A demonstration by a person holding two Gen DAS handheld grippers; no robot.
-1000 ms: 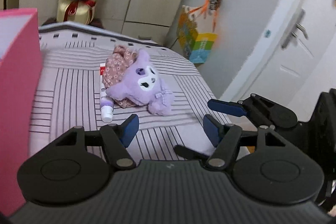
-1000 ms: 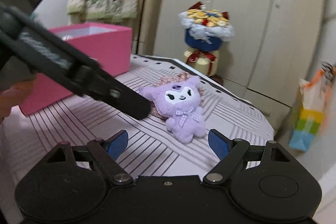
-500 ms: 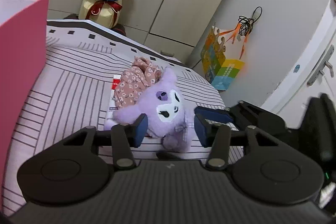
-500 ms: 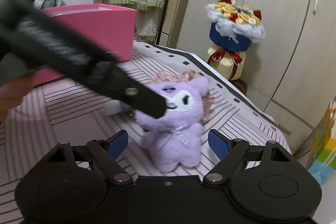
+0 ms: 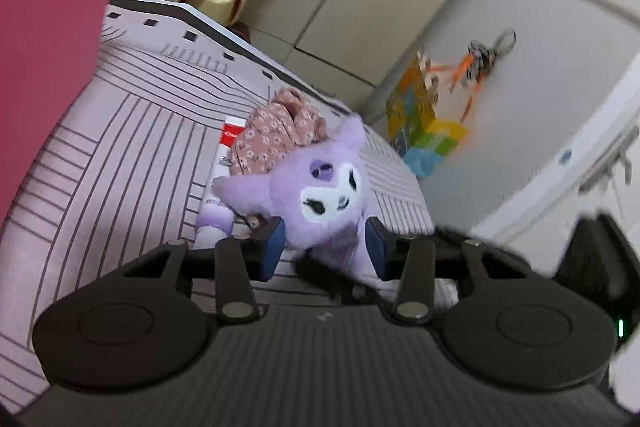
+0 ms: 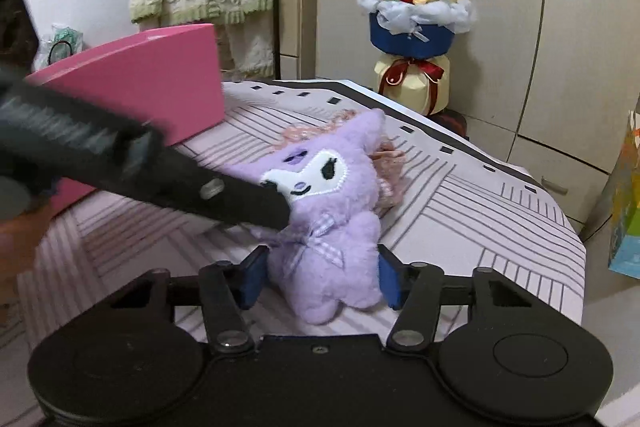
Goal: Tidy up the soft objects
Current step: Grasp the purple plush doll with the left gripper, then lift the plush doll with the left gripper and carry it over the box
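Left gripper (image 5: 326, 247): jaws closed against the purple plush (image 5: 320, 195).
Right gripper (image 6: 320, 277): jaws pinching the plush's body.

Hidden, cropped and blurred parts

The tube (image 5: 219, 187) ahead of the left gripper (image 5: 326, 245) lies mostly under the floral cloth (image 5: 276, 137) and purple plush (image 5: 320, 195); its print is unreadable. The pink box (image 5: 52, 39), far left, is cut by the edge. Whether either gripper's pads (image 6: 250, 277) press the plush cannot be told. The key bunch (image 5: 482, 61), upper right, is blurred.
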